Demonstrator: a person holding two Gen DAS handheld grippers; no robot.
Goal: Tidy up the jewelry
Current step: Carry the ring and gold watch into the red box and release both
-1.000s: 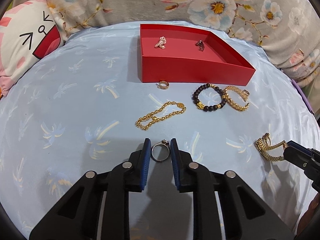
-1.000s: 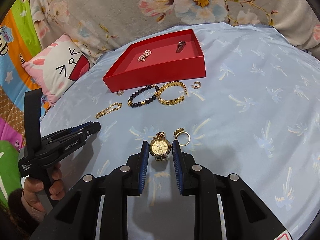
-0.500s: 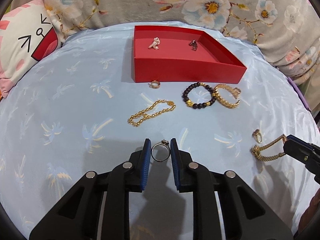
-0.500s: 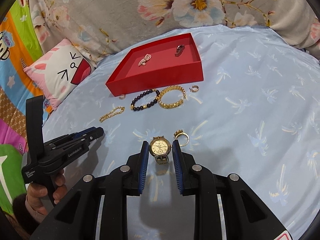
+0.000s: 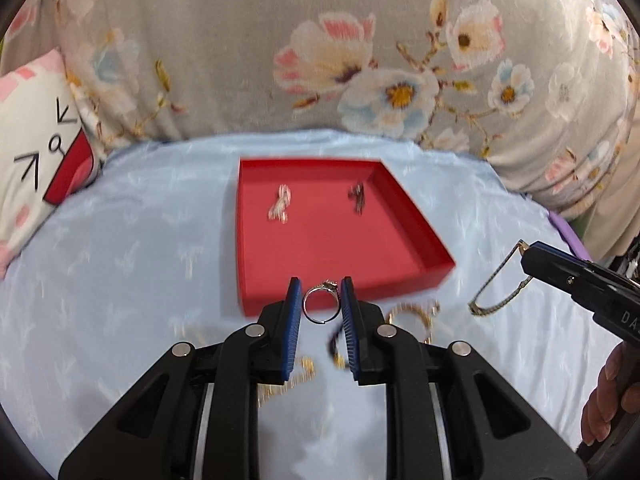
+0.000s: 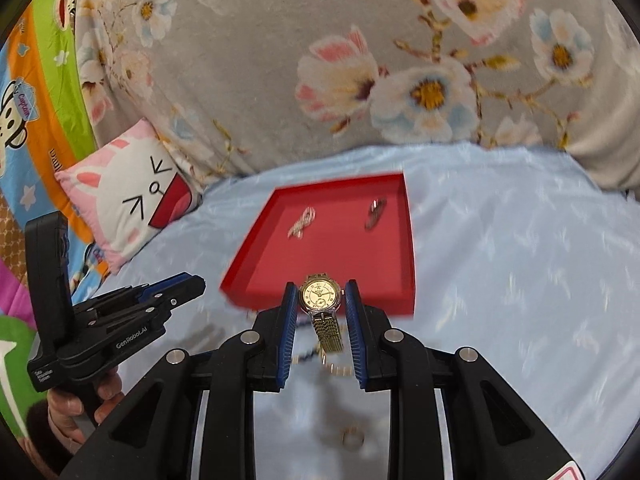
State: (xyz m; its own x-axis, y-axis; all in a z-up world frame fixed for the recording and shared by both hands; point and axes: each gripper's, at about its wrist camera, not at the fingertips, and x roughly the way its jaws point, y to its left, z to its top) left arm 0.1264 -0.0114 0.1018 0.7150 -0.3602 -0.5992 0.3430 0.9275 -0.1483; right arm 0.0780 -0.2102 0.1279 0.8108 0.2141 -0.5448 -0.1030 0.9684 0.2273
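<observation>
Left wrist view: left gripper [image 5: 321, 300] clamps ring [image 5: 320, 307] above tray [image 5: 408, 280] rim; right gripper [image 6: 322, 295] clamps watch [image 6: 320, 297].

On the bed [image 5: 120, 280] sits the tray [image 5: 248, 256] with 2 pieces inside; a cushion [image 6: 120, 208] lies left, bracelets [image 5: 412, 316] before it.

Soft, even indoor light fills both my views, with no glare. Motion blur smears the red tray [image 5: 336, 240] and blue sheet [image 6: 520, 280], while my grippers stay sharp. Faint shadows fall beneath them. Fisheye bending darkens the corners.
</observation>
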